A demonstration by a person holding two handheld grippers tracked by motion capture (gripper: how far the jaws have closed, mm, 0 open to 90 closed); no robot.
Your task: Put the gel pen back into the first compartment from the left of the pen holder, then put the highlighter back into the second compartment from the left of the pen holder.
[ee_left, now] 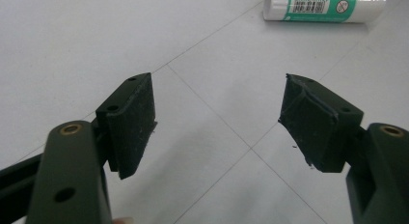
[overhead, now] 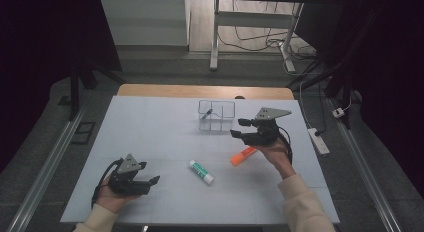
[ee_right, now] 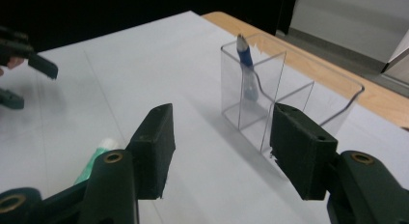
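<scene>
A clear plastic organiser [overhead: 222, 103] with several compartments stands at the table's far middle, and a blue pen [overhead: 206, 113] leans in its left compartment. A white-and-green glue stick [overhead: 201, 171] and an orange marker [overhead: 243, 156] lie on the white table top nearer the front. My right gripper [overhead: 238, 128] hovers just right of the organiser, open and empty, above the marker. In the right gripper view the organiser [ee_right: 294, 96] and pen [ee_right: 246, 60] stand just beyond the jaws of the right gripper [ee_right: 222, 151]. My left gripper [overhead: 150, 172] rests open at the front left, facing the glue stick [ee_left: 324, 6].
The white table top [overhead: 150, 132] has a wooden strip [overhead: 200, 90] along its far edge. Beyond it stand a desk frame [overhead: 215, 37] and floor cables. A power strip [overhead: 318, 140] lies on the floor to the right. The left gripper [ee_right: 29, 64] shows far off in the right gripper view.
</scene>
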